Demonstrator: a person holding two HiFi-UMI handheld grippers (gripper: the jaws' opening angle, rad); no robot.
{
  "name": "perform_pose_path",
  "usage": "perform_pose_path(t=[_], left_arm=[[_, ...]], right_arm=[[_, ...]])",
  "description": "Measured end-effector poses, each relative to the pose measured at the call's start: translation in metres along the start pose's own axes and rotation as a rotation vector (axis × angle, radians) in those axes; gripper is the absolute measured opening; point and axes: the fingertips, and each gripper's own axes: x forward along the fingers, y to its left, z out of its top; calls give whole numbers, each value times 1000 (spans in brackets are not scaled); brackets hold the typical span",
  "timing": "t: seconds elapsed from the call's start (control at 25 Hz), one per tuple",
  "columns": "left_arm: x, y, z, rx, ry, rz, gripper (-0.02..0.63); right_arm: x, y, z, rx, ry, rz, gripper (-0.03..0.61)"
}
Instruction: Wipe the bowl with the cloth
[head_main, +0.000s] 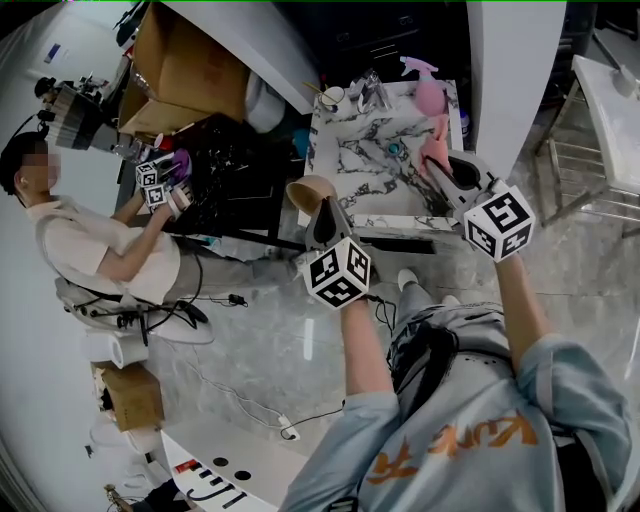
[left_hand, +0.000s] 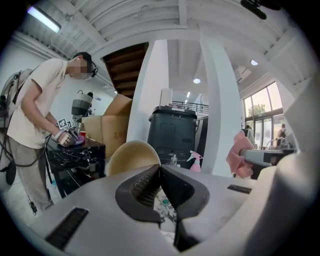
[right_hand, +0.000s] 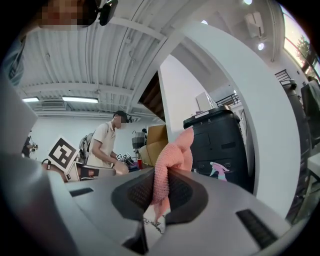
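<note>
A tan bowl (head_main: 308, 192) hangs above the near left edge of the marble table (head_main: 375, 205). My left gripper (head_main: 322, 212) is shut on its rim. The left gripper view shows the bowl (left_hand: 132, 155) rising just behind the closed left gripper (left_hand: 159, 171). A pink cloth (head_main: 438, 150) hangs over the table's right side, pinched in my right gripper (head_main: 452, 172). Seen from the right gripper view, the cloth (right_hand: 172, 157) bunches up out of the shut right gripper (right_hand: 162, 175). Bowl and cloth are apart, with the cloth (left_hand: 239, 155) off to the bowl's right.
A pink spray bottle (head_main: 428, 85) and small items stand at the table's far end. A second person (head_main: 100, 245) works with grippers at a black table (head_main: 215, 175) on the left. Cardboard boxes (head_main: 175, 60), a black bin (left_hand: 175, 132) and white pillars (left_hand: 220, 110) stand behind.
</note>
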Motion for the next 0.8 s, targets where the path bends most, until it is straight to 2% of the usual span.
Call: perform_pose_path(t=[0.8], left_arm=[[6, -4, -2, -16, 5, -19, 29]], right_arm=[[-5, -12, 1, -5, -7, -43, 49]])
